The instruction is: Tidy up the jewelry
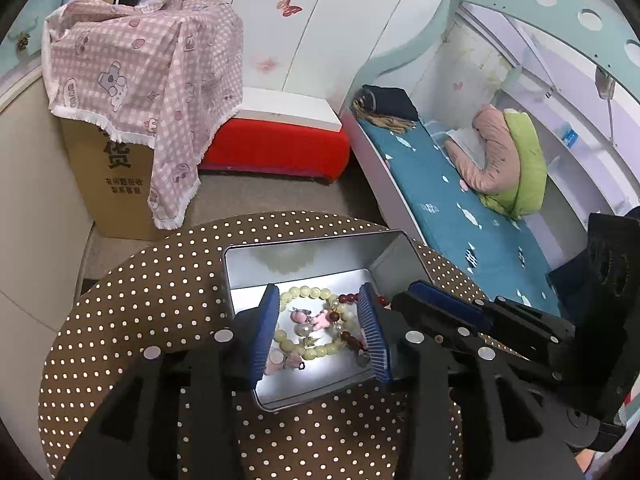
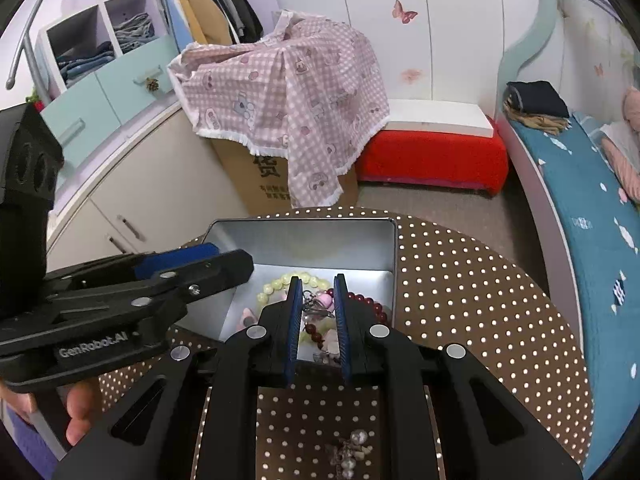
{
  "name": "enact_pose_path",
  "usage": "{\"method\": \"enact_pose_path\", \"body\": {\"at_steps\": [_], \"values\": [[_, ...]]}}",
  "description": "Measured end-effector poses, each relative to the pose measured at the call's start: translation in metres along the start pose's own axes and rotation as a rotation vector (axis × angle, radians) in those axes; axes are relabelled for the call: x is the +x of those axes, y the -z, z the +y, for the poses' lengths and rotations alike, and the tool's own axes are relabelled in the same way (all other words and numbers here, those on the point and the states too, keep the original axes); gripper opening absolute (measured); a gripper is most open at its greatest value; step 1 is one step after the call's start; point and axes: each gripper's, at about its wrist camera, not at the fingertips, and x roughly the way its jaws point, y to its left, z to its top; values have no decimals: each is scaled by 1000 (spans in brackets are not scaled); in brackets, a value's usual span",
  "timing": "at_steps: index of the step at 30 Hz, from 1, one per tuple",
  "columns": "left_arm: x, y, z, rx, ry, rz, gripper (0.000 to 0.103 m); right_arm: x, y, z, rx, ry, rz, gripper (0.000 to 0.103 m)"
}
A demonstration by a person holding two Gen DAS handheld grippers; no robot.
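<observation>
Brown cloth with white dots over a round desk (image 1: 140, 300), seen from both wrist views. On it, an open silver tin (image 1: 304, 256), rectangular, its walls bare and shiny. Inside the tin, a tangle of jewelry: a pale green bead bracelet (image 1: 304, 292), a dark red bead bracelet (image 2: 368, 302), and small pink and silver pieces among them. Nearer on the cloth, outside the tin, a small pearl cluster (image 2: 352, 452).

Above the tin's near half, the left gripper (image 1: 320, 290), fingers (image 1: 266, 328) well apart, touching none of the beads below. Just beside it, the right gripper (image 2: 318, 280), fingers (image 2: 295, 320) close together and clamped on a pink-and-silver charm (image 2: 316, 306), hanging over the heap in the tin. At the left gripper's handle, part of a person's hand (image 2: 80, 412).

Beyond the desk, grey-brown carpet. Against the far wall, a cardboard box (image 1: 116, 184) draped in a pink checked cloth (image 1: 148, 64) with fringed edges. Next to it, a red stool (image 1: 280, 148) with a white board on top. Behind both, white wardrobe doors (image 1: 320, 20) with butterfly stickers. To the right, a bed (image 1: 460, 208) with a teal sheet, folded dark clothes at its far end, and a pink and green quilt. To the left, shelves (image 2: 100, 32) with folded clothes and pale teal drawers.
</observation>
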Motion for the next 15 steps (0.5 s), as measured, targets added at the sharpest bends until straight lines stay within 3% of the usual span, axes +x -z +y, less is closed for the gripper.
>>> {"method": "enact_pose_path", "body": {"at_steps": [10,12,13,15], "values": [[-13,4,-6,-1,1,-19,39,-11,0,-2,25,-9,-16,18],[-18,5,-7,0,2,-27,43,-16,0,-2,30,-3,-23,18],[-22,6,-8,0,0,-34,49,-20,0,-2,33,1,-27,19],[-30,8,-10,0,-5,-54,52,-28,1,-1,33,9,-37,26]]}}
